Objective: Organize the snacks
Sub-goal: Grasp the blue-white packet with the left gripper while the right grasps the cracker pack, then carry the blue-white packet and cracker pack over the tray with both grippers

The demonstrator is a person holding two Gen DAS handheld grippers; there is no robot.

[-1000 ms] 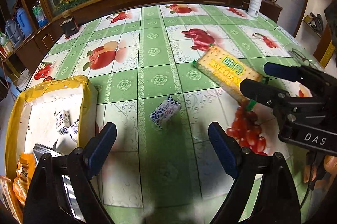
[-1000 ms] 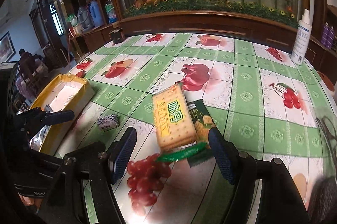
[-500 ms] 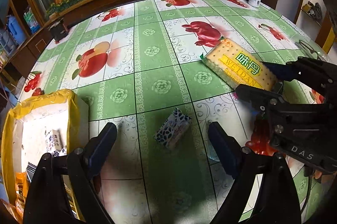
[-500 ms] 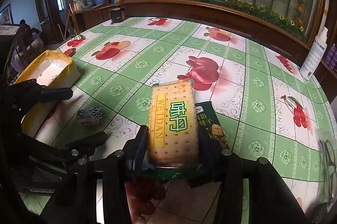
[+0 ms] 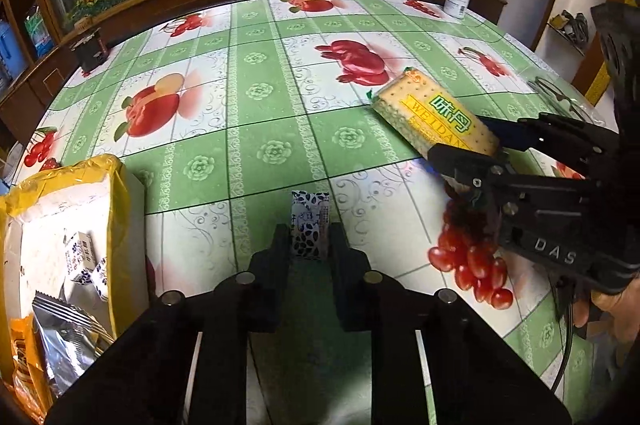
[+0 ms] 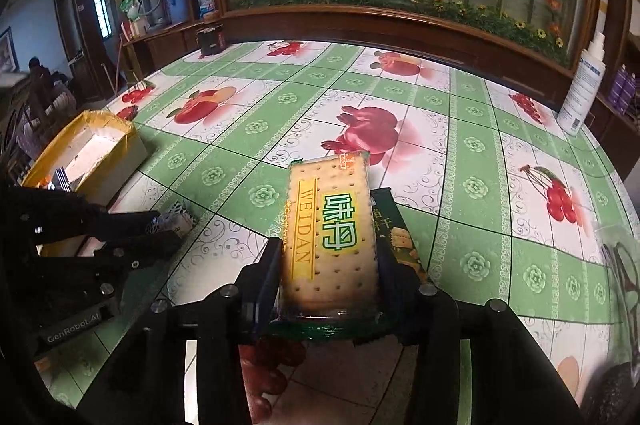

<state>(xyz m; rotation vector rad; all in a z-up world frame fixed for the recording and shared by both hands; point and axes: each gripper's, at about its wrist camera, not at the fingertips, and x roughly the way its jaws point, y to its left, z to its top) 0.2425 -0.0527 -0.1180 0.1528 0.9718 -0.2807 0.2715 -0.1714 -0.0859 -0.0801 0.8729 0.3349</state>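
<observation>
A: Snacks, status. The small blue-and-white patterned packet (image 5: 309, 225) sits straight ahead of the left gripper (image 5: 308, 237), pinched between its two black fingers (image 5: 276, 245). Jaws have just snapped closed on it; pads press both long sides.

B: Is it on the table or lifted?

A: Cannot tell. The tablecloth (image 5: 260, 129), green checks with fruit prints, shows directly beyond it.

B: Right side?

A: The right gripper (image 6: 328, 265) has clamped the cracker pack (image 6: 330, 233), yellow label reading WEIDAN. Jaws have just closed in; both fingers (image 6: 266, 273) bear on the pack's long edges. The pack runs forward from the jaws, its far end tilted up. Just beyond the right-hand finger, partly under the pack, lies a dark green snack packet (image 6: 396, 233).

B: The container?

A: The yellow-lined box (image 5: 116, 193) stands left of the left gripper, close by. Inside: two more small patterned packets (image 5: 86, 257), a silver wrapper (image 5: 66, 329), something orange at the near corner, too cut off to name. From the right wrist view it lies far left, beyond the left gripper.

B: Grippers relative to each other?

A: Side by side, apart. From the left view the right one comes in from the right, a hand (image 5: 612, 305) behind it.

B: Anything further out?

A: A white spray bottle (image 6: 580, 89) at the table's far right edge, ahead of the right gripper.
</observation>
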